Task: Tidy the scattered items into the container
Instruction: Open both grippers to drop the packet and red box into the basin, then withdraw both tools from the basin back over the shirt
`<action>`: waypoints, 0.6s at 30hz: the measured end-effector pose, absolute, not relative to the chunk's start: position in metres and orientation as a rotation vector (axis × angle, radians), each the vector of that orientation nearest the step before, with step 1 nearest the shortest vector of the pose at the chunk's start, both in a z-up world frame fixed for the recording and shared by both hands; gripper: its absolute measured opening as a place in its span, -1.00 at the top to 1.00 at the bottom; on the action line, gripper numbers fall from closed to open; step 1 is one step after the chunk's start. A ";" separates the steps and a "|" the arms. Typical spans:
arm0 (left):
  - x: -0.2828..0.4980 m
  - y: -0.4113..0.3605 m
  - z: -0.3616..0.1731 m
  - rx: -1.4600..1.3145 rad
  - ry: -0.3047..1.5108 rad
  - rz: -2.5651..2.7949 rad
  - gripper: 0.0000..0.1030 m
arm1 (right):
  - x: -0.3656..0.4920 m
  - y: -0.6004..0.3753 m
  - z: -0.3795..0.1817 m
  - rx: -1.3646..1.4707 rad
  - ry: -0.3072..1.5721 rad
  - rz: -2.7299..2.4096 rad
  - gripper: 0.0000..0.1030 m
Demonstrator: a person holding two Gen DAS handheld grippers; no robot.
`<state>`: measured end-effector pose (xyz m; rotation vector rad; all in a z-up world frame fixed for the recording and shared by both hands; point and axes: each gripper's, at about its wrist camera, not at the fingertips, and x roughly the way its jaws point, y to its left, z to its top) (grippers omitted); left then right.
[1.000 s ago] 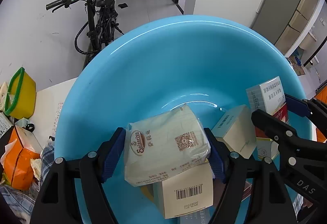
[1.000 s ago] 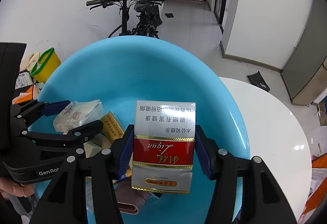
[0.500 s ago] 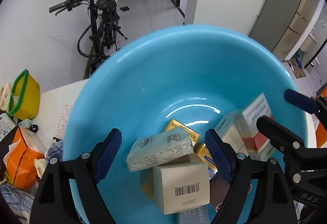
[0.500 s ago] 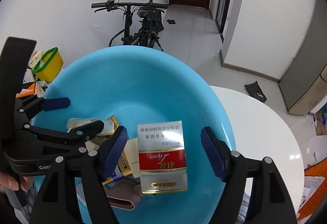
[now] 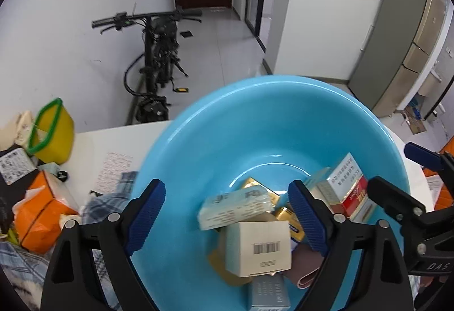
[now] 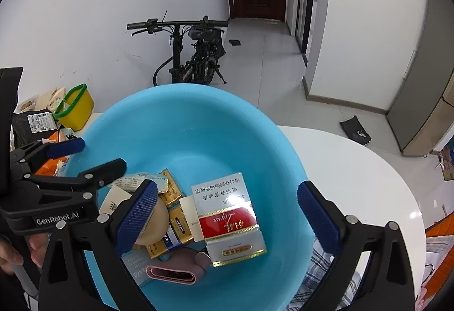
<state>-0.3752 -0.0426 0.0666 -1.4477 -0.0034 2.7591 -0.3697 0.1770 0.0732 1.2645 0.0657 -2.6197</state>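
Note:
A big light-blue basin stands on the white table and holds several small boxes. The tissue pack lies on a white barcode box. The red-and-white cigarette carton lies in the basin's right side. A pink case and gold boxes lie beside it. My left gripper is open and empty above the basin. My right gripper is open and empty above the carton.
A yellow bin with a green rim, an orange tissue box and a checked cloth lie left of the basin. A bicycle leans on the far wall. The round white table spreads to the right.
Both grippers opened and dropped their loads: the tissue pack and the cigarette carton now lie in the basin. Both grippers have pulled back and up.

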 end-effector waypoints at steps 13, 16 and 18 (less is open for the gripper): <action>-0.352 -0.043 0.101 -1.399 -0.039 2.759 -0.75 | -0.354 0.187 0.096 1.241 0.028 -2.656 -0.91; -0.342 -0.041 0.113 -1.334 -0.052 2.765 -0.75 | -0.345 0.189 0.106 1.203 0.033 -2.681 -0.91; -0.335 -0.038 0.122 -1.298 -0.047 2.776 -0.75 | -0.339 0.190 0.112 1.181 0.032 -2.684 -0.92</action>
